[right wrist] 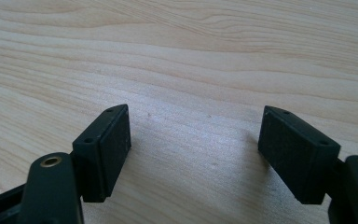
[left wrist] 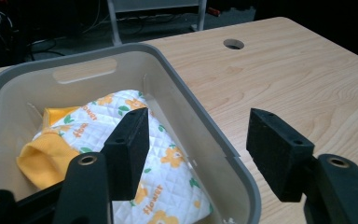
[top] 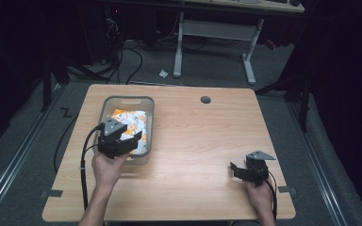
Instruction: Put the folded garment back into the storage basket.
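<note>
Black foam pads of our left tool [left wrist: 198,154] stood apart and gripped nothing as it hung over the near right rim of the grey bin [left wrist: 205,135], one pad above the cloth and the other out over the bare wood. Beneath that pad lay the quilted cloth [left wrist: 161,168], white with orange flowers, green leaves and the word "flower", bunched against an orange cuff or lining at its left; it sat wholly inside the bin and touched neither pad. From above, the left tool [top: 122,139] showed at the bin's front edge, with the bin [top: 104,106] on the left half of the worktop [top: 202,141].

Our right tool [right wrist: 193,149] waited well apart, near the worktop's front right corner [top: 245,172], its jaws likewise spread, with only wood grain between them.

As we judged it, the work on the cloth had barely begun or had just ended: nothing was held, the cloth rested in the bin, and the rest of the worktop carried no other item. If the cloth was to come out, reaching in, gripping and lifting all remained.
</note>
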A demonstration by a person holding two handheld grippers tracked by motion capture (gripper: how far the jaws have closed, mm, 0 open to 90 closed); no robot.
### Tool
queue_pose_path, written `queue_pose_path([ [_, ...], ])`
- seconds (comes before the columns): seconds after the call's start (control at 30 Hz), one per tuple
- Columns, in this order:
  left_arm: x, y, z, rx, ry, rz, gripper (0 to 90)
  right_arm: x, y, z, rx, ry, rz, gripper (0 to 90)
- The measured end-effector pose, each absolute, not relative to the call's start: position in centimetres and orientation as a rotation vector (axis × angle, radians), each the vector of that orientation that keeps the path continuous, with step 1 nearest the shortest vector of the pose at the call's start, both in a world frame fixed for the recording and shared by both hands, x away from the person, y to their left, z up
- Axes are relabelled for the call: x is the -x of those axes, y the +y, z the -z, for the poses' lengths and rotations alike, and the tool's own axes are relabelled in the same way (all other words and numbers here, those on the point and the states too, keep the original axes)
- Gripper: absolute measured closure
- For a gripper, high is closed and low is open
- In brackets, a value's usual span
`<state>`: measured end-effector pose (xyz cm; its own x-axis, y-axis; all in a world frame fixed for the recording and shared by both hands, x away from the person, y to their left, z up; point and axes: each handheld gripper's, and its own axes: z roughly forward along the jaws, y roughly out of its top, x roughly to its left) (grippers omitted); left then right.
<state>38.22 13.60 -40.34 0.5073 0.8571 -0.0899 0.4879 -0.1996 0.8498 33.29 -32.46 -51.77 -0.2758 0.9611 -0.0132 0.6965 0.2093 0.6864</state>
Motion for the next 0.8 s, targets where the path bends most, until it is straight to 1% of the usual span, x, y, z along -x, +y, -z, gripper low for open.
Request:
queue_pose_path([
  [0.8, -36.3, 11.9, 40.9, -1.834, 1.060, -0.447, 39.4, -33.3, -32.5, 51.8, -1.535, 2.049, -0.803, 25.3],
])
